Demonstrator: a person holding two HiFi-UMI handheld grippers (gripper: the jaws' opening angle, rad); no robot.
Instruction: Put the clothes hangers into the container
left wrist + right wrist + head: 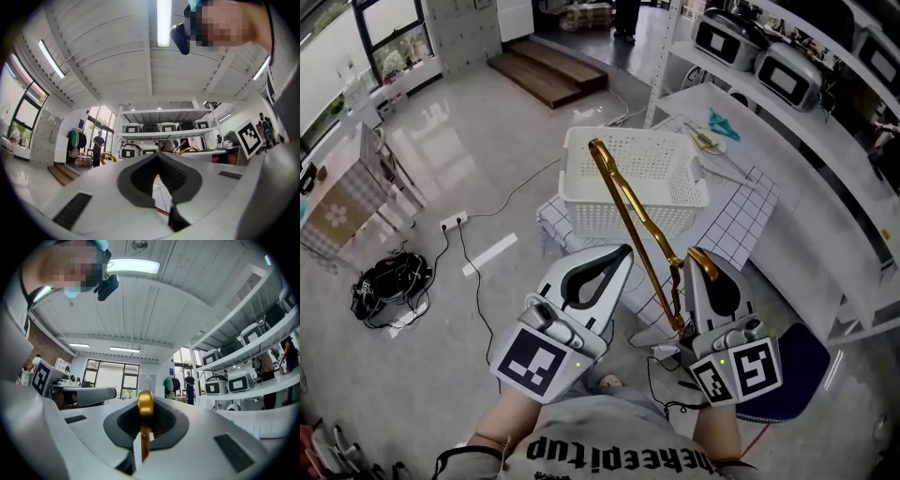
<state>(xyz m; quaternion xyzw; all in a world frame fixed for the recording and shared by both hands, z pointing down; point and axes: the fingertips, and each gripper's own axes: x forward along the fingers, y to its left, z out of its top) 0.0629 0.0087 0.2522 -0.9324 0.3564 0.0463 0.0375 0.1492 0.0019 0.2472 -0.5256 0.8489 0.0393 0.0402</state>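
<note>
A gold clothes hanger [627, 208] slants up from my right gripper [703, 255] toward the white slotted basket [675, 214], and its far end reaches over the basket's near rim. My right gripper is shut on the hanger, and the right gripper view shows the gold bar [145, 405] pinched between the pads. My left gripper [623, 251] hangs beside it to the left, jaws closed tip to tip with nothing between them; the left gripper view shows the same [157, 156]. A teal hanger [722, 123] lies on the white counter behind the basket.
The basket stands on a low table with a checked cloth [750, 220]. White shelves with rice cookers [787, 75] run along the right. Cables and a power strip [453, 223] lie on the floor, near a black bag [389, 286]. A blue stool [802, 367] sits at lower right.
</note>
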